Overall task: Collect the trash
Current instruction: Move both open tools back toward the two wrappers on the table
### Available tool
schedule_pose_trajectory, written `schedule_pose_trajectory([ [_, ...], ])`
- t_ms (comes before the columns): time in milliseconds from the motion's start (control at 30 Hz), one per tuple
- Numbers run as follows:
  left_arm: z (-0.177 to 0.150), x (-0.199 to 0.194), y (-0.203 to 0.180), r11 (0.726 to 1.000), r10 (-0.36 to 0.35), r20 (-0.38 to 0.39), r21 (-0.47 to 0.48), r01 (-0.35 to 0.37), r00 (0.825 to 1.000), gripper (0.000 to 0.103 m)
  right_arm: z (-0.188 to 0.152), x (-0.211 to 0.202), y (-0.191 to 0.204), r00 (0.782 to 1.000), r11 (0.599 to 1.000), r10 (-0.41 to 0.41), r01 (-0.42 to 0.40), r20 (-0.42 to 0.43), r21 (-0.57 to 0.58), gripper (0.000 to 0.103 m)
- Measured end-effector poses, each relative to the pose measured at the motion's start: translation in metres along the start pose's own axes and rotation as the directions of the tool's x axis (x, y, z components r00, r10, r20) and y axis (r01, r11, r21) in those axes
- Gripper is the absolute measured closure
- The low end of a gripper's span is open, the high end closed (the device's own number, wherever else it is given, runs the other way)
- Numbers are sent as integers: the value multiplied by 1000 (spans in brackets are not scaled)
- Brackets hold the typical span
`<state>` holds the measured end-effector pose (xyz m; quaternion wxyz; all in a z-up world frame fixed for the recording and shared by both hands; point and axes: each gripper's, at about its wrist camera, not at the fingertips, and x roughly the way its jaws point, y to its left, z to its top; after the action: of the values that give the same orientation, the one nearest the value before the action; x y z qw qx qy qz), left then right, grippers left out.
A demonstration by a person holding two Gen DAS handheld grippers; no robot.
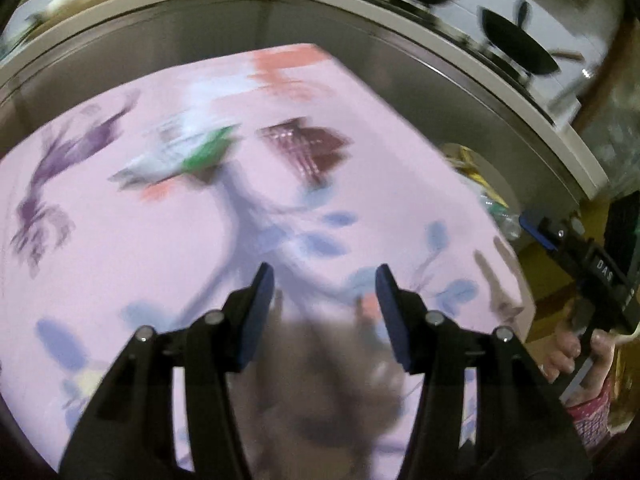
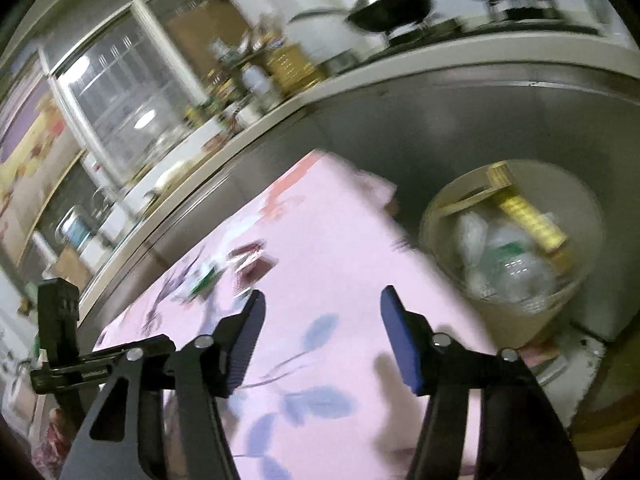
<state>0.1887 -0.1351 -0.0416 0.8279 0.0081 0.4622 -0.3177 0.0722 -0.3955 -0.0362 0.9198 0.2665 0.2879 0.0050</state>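
Blur smears most of the left wrist view: on the pink floral tablecloth point(image 1: 120, 260) a white-and-green wrapper point(image 1: 180, 156) and a dark red wrapper point(image 1: 308, 148) lie near each other, details unreadable. Left gripper point(image 1: 324, 280) hangs above the cloth, fingers spread, nothing between them. Right gripper and the hand point(image 1: 576, 356) holding it are cut off at the right edge. Black pans point(image 1: 516, 48) sit on the counter beyond.

Right wrist view: right gripper point(image 2: 322, 308) with fingers apart and empty over the cloth. Both wrappers show small and smeared. Beige bin point(image 2: 516, 320) beside the table holds plastic bottles and a gold box. Countertop clutter is indistinct.
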Motion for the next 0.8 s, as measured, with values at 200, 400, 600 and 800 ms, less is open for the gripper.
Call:
schedule_pose_trajectory([
  [200, -32, -32, 81, 988, 65, 28, -145, -60, 997, 53, -16, 47, 61, 985, 994, 99, -104, -138, -31, 51],
  [400, -25, -38, 127, 970, 43, 43, -243, -31, 998, 53, -30, 69, 90, 970, 991, 113, -126, -216, -45, 51],
  [600, 33, -19, 140, 958, -41, 61, -283, 57, 997, 36, -31, 80, 93, 966, 992, 96, -114, -241, -62, 51],
  [800, 92, 26, 140, 958, -94, 27, -270, 98, 995, 36, -12, 91, 79, 973, 995, 74, -87, -219, -51, 51],
])
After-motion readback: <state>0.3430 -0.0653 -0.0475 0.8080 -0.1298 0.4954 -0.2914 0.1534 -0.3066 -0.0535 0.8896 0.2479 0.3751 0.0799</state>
